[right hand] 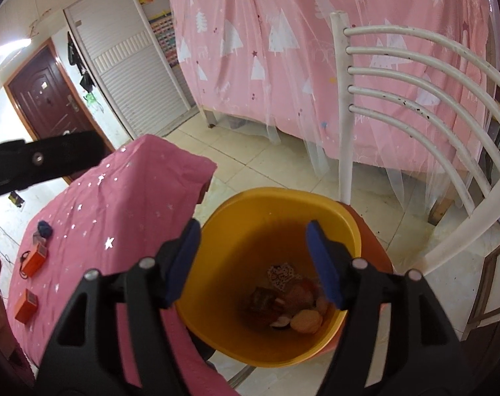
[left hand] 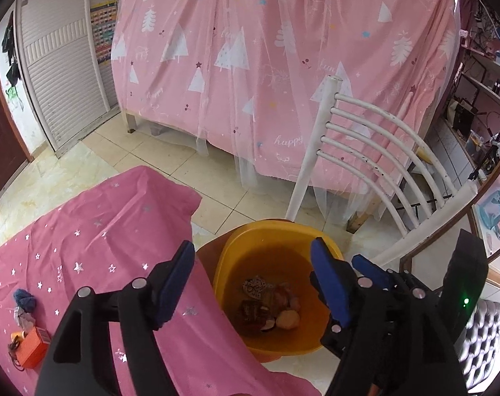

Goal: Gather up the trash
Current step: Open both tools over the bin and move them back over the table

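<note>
Both jaws stand released and empty above the round yellow plastic bin (right hand: 269,297), which holds scraps. The remaining trash, a small blue crumpled wad (left hand: 24,298) and two orange cardboard boxes (right hand: 35,260), lies near the left edge of the pink star-printed tablecloth (left hand: 111,231), left of both grippers; the left gripper (left hand: 250,283) is nearer than the right gripper (right hand: 253,257).
</note>
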Tool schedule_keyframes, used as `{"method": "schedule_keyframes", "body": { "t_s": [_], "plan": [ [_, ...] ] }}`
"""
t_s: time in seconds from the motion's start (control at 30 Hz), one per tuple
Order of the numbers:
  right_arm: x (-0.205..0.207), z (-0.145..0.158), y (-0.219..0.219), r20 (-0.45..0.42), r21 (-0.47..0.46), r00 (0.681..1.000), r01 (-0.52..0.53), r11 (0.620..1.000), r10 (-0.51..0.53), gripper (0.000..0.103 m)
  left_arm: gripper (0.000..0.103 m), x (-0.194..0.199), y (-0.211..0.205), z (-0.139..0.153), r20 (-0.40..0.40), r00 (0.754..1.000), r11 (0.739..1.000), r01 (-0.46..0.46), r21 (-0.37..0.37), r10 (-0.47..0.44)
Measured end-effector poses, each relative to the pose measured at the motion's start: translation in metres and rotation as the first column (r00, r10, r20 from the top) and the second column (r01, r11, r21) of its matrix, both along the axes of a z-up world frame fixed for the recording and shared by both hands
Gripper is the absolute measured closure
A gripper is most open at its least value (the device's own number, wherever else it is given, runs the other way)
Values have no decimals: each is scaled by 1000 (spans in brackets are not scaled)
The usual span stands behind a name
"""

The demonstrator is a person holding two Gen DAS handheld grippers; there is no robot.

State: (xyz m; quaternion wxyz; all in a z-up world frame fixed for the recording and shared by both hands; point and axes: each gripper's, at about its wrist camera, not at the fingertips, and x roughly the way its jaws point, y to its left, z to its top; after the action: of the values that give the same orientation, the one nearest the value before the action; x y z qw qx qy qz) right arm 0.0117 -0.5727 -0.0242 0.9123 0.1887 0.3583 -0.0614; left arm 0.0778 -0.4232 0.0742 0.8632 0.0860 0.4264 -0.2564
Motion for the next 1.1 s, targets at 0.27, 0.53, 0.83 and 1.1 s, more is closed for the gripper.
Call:
{"method": "schedule_keyframes", "body": {
  "t_s": [0.27,0.53,0.83,1.1],
  "plan": [
    [0,14,26,30,-21,998,-63,998,64,32,36,-8,40,9,12,999,999,-43,-24,43],
    [3,28,69,38,-56,991,-124,991,126,28,36,-18,101,13,15,996,995,-89,-40,90],
    [17,31,119,18,-52,979,-202,978,203,24,35,-22,183,18,23,987,986,-157,-57,158],
    [28,36,168,9,-63,958,-287,956,288,23,29,-30,263,13,33,977,977,-209,-51,211]
  ]
}}
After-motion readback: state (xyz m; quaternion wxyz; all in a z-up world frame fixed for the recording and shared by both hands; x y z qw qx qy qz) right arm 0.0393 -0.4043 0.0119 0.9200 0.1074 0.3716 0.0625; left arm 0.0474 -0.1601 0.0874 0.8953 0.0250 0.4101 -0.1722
